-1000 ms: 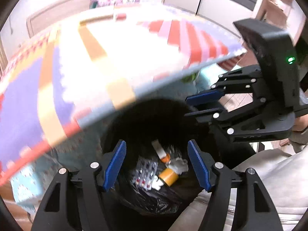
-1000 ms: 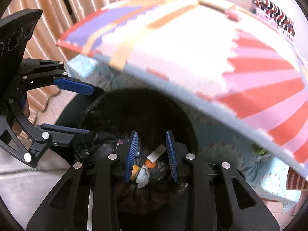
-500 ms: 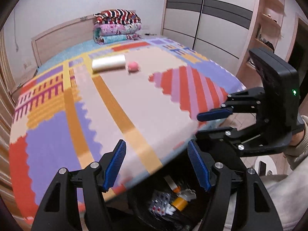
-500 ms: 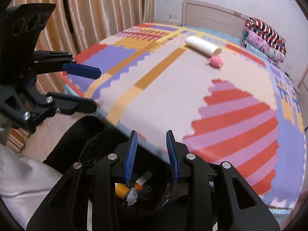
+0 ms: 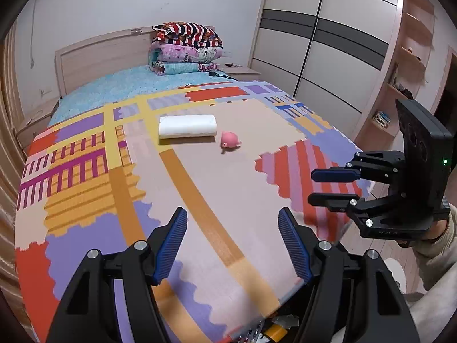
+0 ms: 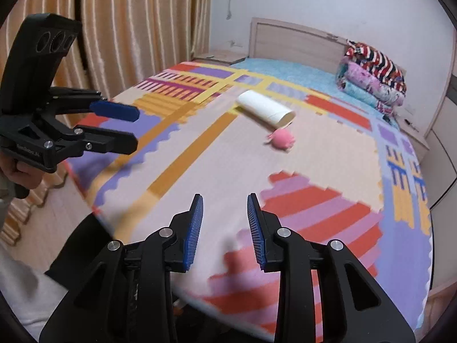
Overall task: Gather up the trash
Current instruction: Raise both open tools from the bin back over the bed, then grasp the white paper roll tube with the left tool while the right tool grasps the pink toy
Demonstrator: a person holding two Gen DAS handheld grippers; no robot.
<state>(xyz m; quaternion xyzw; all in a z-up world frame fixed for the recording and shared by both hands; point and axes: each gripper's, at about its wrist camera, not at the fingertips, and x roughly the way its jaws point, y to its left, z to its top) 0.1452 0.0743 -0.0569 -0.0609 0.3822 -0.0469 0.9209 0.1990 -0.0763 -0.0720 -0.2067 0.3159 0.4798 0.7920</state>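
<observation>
Left hand-held gripper (image 5: pixel 232 245): jaws spread wide, empty, above the near edge of the bed (image 5: pixel 200 185).
Right hand-held gripper (image 6: pixel 225 228): jaws narrowly parted, empty, above the bed's near edge.
Trash bin contents (image 5: pixel 278 327): scraps partly visible below the bed's near edge.
Pink toy (image 5: pixel 230 140): mid-bed, on the patterned cover.
White paper roll (image 5: pixel 187 125): lying on its side just beyond the toy.
Folded blankets (image 5: pixel 187 48): stacked at the headboard (image 5: pixel 100 54).
</observation>
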